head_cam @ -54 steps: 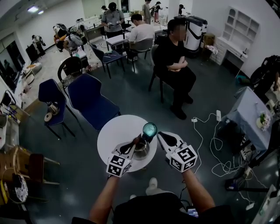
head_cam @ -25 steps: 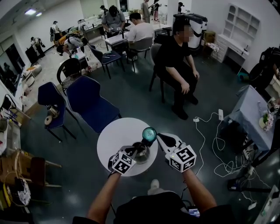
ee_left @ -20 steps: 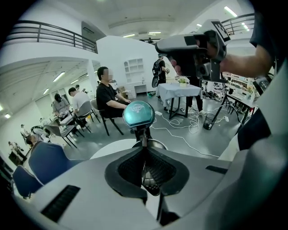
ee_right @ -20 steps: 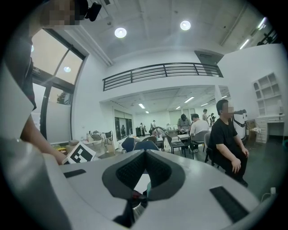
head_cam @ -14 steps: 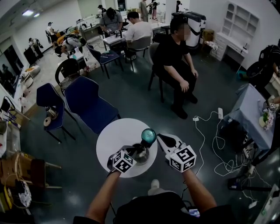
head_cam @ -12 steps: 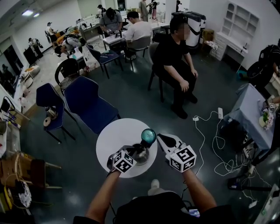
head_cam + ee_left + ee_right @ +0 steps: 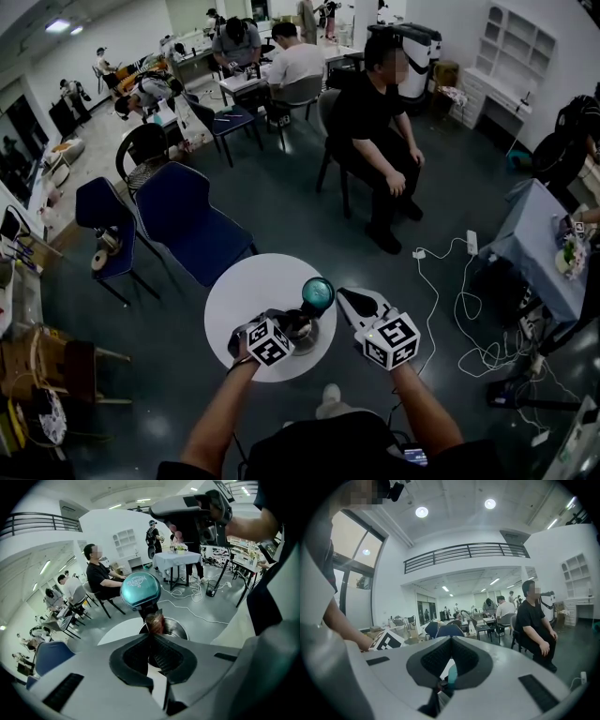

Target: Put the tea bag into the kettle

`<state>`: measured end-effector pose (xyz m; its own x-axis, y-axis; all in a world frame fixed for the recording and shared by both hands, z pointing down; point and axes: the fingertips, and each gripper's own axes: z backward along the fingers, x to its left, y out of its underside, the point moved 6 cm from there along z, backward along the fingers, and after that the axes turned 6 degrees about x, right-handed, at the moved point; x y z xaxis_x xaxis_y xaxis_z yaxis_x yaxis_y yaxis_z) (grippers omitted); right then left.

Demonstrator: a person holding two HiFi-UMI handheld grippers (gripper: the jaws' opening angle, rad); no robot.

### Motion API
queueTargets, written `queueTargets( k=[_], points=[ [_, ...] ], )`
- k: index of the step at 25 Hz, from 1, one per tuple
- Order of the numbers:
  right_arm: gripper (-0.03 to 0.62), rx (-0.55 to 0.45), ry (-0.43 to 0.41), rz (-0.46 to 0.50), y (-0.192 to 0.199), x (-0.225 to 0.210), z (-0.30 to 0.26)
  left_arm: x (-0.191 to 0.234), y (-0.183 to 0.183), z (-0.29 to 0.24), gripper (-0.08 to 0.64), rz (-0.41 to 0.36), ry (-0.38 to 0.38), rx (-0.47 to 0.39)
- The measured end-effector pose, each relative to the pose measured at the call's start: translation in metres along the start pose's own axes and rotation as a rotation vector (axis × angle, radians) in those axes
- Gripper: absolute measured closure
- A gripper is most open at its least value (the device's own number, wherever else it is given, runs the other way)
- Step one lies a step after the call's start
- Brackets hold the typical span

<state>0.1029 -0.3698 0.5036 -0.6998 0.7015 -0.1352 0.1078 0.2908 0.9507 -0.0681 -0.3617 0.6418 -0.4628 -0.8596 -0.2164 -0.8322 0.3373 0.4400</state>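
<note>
A metal kettle (image 7: 302, 331) stands on the round white table (image 7: 253, 291), with its teal lid (image 7: 317, 293) tipped up. My right gripper (image 7: 343, 294) is shut on that lid; a sliver of the teal lid (image 7: 450, 679) shows between its jaws. My left gripper (image 7: 292, 324) is shut on a brown tea bag (image 7: 153, 622), which hangs at its tips just over the open kettle mouth (image 7: 172, 629). The lid (image 7: 140, 589) stands upright behind the tea bag. Inside of the kettle is hidden.
A blue chair (image 7: 187, 220) stands close behind the table, with another (image 7: 101, 211) to its left. A person in black sits on a chair (image 7: 375, 141) further back. White cables (image 7: 459, 300) lie on the floor to the right.
My left gripper has shifted right and in over the kettle with the tea bag. The right gripper keeps the lid raised in the same place.
</note>
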Motion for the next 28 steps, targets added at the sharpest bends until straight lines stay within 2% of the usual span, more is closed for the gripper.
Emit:
queueTargets(
  k=[6,17,28],
  points=[
    [0.574,0.008,0.003,0.003,0.003,0.000,-0.001,-0.001,0.006,-0.008,0.540,-0.037,-0.002,0.033],
    [0.574,0.022,0.006,-0.011,0.010,-0.006,-0.005,-0.002,0.011,-0.021,0.540,-0.050,0.011,0.065],
    [0.574,0.036,0.018,-0.020,0.014,-0.012,-0.005,-0.002,0.011,-0.026,0.540,-0.055,0.019,0.056]
  ],
)
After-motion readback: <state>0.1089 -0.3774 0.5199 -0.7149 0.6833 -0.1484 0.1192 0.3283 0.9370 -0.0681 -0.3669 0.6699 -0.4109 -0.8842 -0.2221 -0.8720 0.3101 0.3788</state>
